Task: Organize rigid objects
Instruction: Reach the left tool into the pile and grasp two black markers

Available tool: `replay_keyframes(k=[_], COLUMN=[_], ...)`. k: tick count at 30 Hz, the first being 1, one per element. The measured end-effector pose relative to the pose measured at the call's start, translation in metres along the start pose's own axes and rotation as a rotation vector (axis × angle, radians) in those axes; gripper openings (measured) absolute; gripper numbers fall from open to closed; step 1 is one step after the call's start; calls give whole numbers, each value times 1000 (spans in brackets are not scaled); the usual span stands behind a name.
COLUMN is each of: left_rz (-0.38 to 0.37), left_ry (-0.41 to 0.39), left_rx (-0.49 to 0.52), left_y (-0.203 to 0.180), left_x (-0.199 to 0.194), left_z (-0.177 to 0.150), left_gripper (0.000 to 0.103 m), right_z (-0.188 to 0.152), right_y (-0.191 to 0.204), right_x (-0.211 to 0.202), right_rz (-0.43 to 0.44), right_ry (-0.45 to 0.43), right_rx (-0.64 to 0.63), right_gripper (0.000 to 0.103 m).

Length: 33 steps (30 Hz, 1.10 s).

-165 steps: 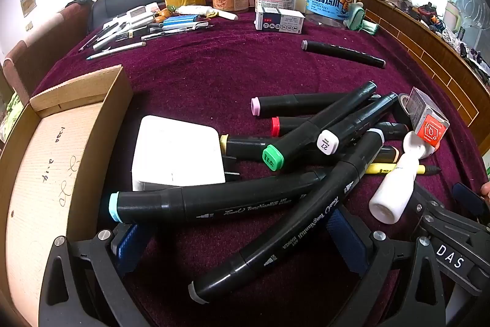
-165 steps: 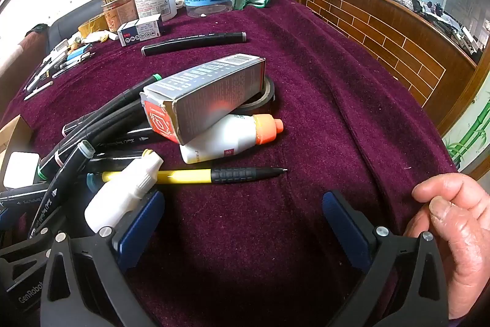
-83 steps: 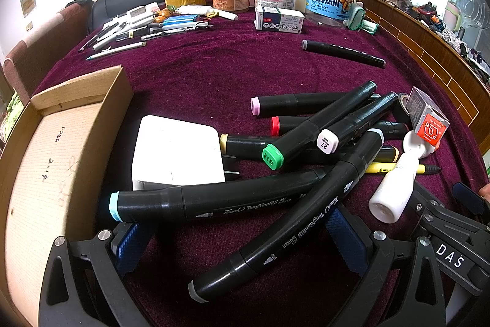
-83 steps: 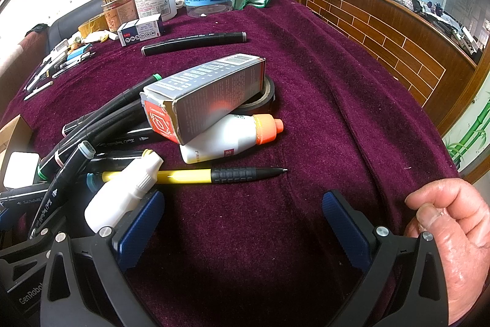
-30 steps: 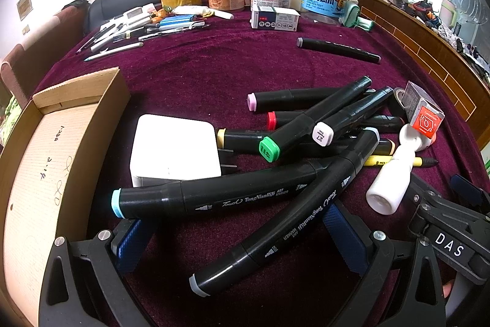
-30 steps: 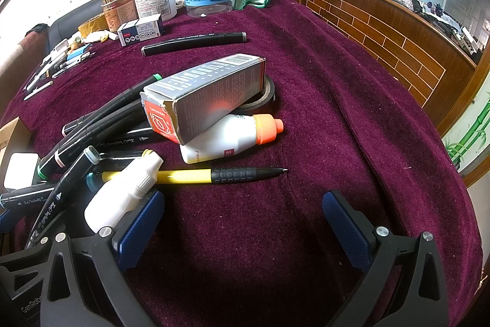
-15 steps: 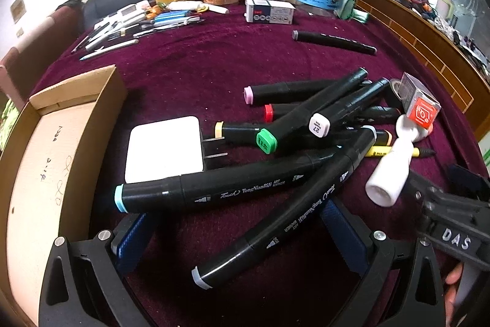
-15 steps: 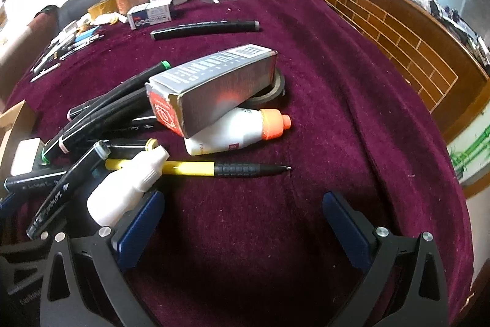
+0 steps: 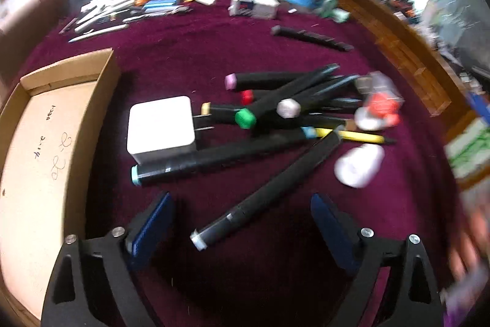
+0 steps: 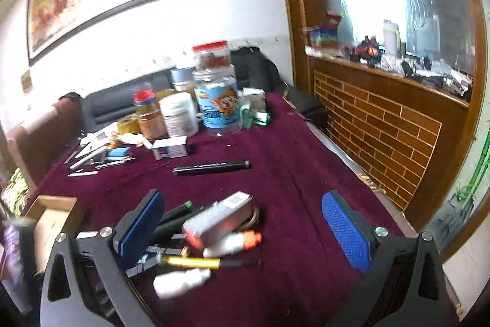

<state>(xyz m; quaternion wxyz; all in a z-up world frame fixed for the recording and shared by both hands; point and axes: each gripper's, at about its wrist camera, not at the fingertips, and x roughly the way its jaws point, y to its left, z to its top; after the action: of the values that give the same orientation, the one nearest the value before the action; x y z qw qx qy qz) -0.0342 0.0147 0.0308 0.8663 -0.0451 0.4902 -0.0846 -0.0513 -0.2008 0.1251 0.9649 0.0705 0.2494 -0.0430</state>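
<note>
Since half a second ago the right gripper (image 10: 242,226) has tilted up, so its view now takes in the far wall and the jars, with the marker pile low in frame; its blue pads stand wide apart with nothing between them. The left gripper (image 9: 242,226) has pulled back a little from the pile; its jaws are closing, nothing pressed between them, though the grey-capped marker (image 9: 263,192) reaches into the gap. That marker lies on the maroon cloth (image 9: 183,51), long axis diagonal, grey cap nearest the camera, far end, blurred, seemingly against the yellow pencil (image 9: 364,137); the cardboard box (image 9: 104,81) sits left.
</note>
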Motion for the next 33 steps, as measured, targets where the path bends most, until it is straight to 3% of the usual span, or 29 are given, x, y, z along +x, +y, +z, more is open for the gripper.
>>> replay_keyframes(k=[3,7,9,14,17,20,21,25,29,33], left_rz=[27,20,25,112,116,60,49,-20,-42,-73], left_ry=[-17,-24,-41,-115,-103,12,32,43,23,69], left_rx=[42,93,149,310,357,302,270,250,336,360], left_y=[2,-3,-13,-49,-53,-41,-35,-37,-55,-66], left_x=[-33,-82,-111,-150,-127,-80,-64,-33,-6,30], left_z=[7,37,58,102,109,103,100,94,96,97], left_gripper=[93,93,93,95,97,95,90,88,87,68], right_z=[17,0,-6,-6,-6,-5,-4,-4,-4,-6], right_y=[-8,-27,-34,-45,-44,-45,-45,-47,-54,-54], right_x=[39,68,73,65,67,67,66,72,73,79], right_rz=[59,44,35,48,61,76,57,43,28,16], right_ry=[59,64,118,92,107,109,100,117,118,138], right_rx=[58,115,123,169,169,189,184,193,214,216], right_gripper=[102,102,102,102,102,102,102,102,102,102])
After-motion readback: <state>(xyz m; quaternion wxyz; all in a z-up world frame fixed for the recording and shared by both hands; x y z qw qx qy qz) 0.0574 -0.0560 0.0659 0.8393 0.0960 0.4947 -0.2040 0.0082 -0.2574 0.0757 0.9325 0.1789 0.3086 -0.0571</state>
